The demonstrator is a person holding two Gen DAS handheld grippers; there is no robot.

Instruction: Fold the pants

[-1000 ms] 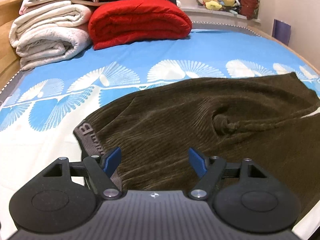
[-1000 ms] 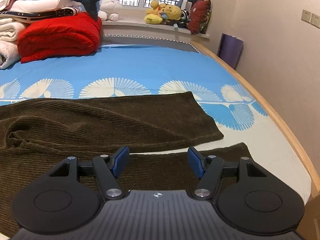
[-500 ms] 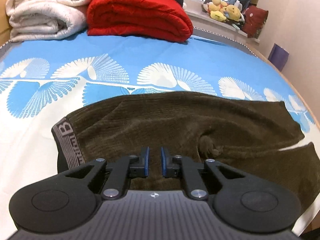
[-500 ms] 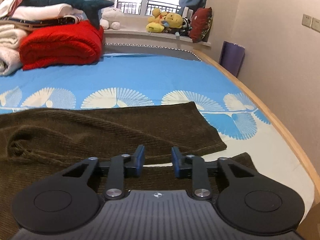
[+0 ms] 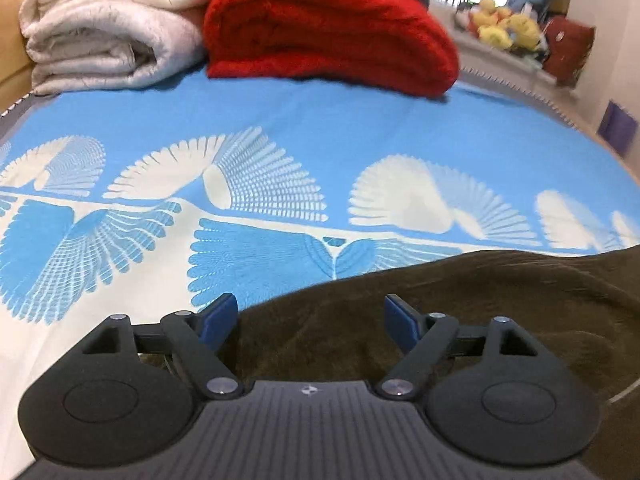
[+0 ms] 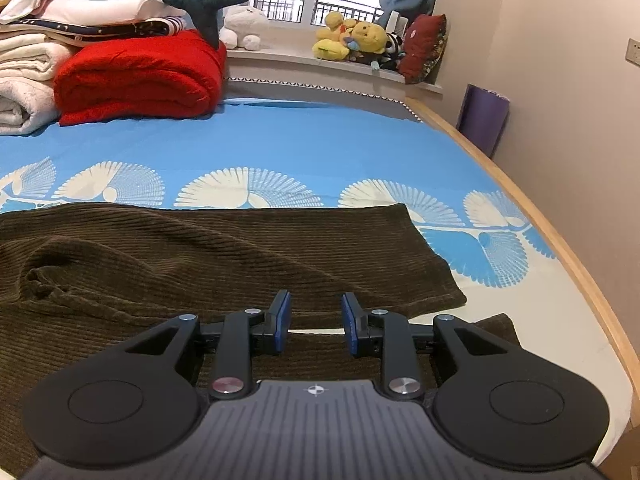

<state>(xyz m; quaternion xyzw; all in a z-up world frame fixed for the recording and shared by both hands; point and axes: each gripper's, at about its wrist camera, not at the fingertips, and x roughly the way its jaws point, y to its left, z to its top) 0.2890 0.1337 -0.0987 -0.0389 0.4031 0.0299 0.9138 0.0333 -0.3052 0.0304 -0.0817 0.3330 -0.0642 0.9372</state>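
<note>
The brown pants (image 6: 224, 256) lie spread across the near part of the blue-and-white bed sheet (image 6: 304, 148), far from the red blanket (image 6: 140, 76). The left gripper (image 5: 310, 320) is opening wide over their left edge (nothing pinched). The right gripper (image 6: 314, 322) is partly closed above the near pant leg, pads not touching fabric.
</note>
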